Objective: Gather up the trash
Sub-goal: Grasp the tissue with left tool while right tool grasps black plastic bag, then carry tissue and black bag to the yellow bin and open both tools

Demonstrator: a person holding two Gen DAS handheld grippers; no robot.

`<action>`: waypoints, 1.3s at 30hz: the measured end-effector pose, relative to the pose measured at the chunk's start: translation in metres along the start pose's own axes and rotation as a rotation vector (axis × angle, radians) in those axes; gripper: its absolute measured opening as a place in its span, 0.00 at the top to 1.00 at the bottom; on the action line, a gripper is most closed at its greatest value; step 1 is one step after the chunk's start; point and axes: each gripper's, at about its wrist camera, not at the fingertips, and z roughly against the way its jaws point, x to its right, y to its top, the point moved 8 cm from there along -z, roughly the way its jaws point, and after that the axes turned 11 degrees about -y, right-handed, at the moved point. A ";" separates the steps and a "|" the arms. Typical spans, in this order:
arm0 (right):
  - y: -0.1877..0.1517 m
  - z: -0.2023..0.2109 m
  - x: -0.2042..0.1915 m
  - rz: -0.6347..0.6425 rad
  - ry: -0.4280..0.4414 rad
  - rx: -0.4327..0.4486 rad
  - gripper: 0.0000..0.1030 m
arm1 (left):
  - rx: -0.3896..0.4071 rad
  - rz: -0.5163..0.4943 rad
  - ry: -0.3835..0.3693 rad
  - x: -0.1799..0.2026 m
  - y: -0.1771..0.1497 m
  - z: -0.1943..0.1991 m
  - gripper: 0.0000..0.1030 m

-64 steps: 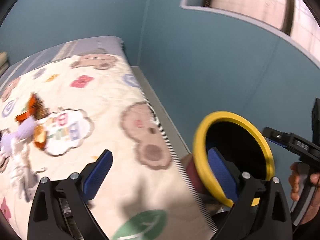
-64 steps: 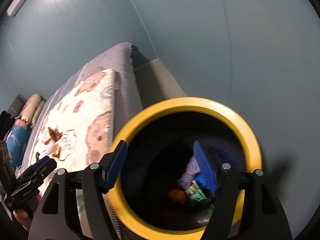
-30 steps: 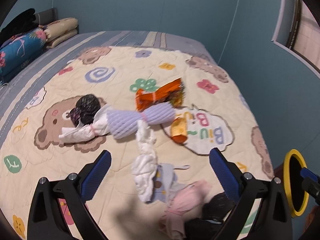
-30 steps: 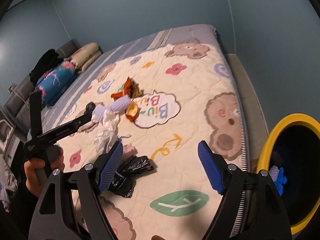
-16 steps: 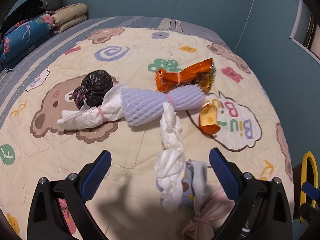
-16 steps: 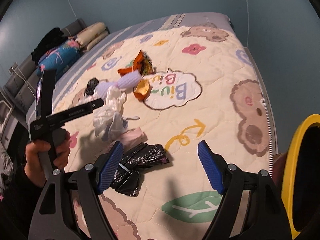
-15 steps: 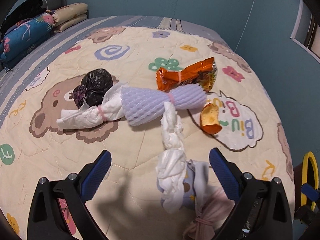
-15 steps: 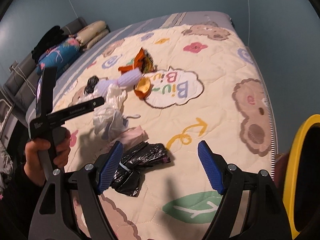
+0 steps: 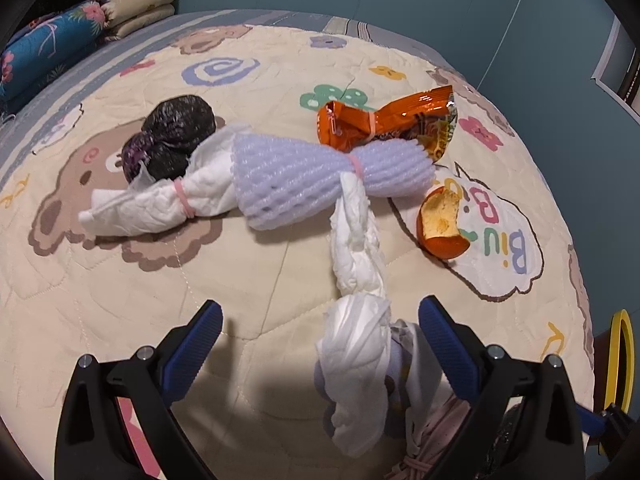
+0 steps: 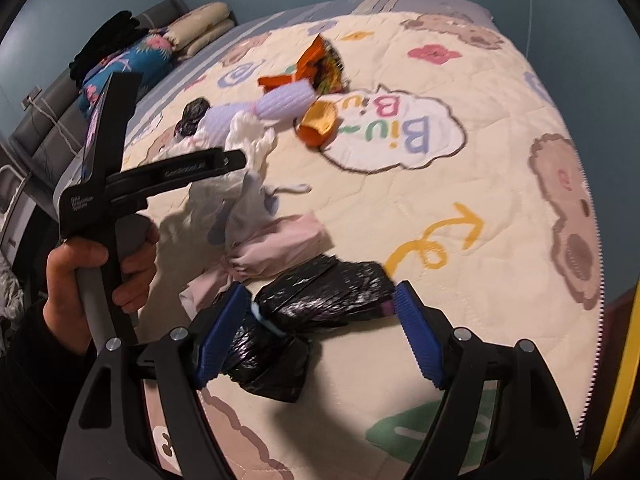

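Trash lies on a cartoon-print quilt. My left gripper is open, low over a twisted white tissue that runs between its fingers, apart from both pads. Beyond lie a lavender foam net, an orange snack wrapper, an orange peel, a banded white tissue and a small dark bag. My right gripper has its jaws closing around a black plastic bag bundle. The bundle spans the gap between the pads, and I see no squeeze on it.
A pink cloth bundle lies just behind the black bag. A yellow-rimmed bin stands off the bed's right edge. Pillows sit at the far head end. A hand holds the left gripper at the left.
Both grippers have come down closer to the quilt. The right one has moved over the black bag, which now sits between its jaws. The white tissue is nearer the left fingers.
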 end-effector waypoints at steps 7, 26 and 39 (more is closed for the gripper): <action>-0.007 -0.010 -0.011 0.025 0.011 -0.030 0.35 | -0.004 -0.009 -0.014 0.002 -0.002 -0.006 0.08; -0.017 -0.017 -0.035 0.036 0.076 -0.056 0.76 | -0.046 0.011 -0.076 0.009 -0.015 -0.017 0.64; -0.011 0.018 -0.016 -0.039 0.122 -0.002 0.83 | -0.022 0.030 -0.104 0.013 -0.017 -0.001 0.84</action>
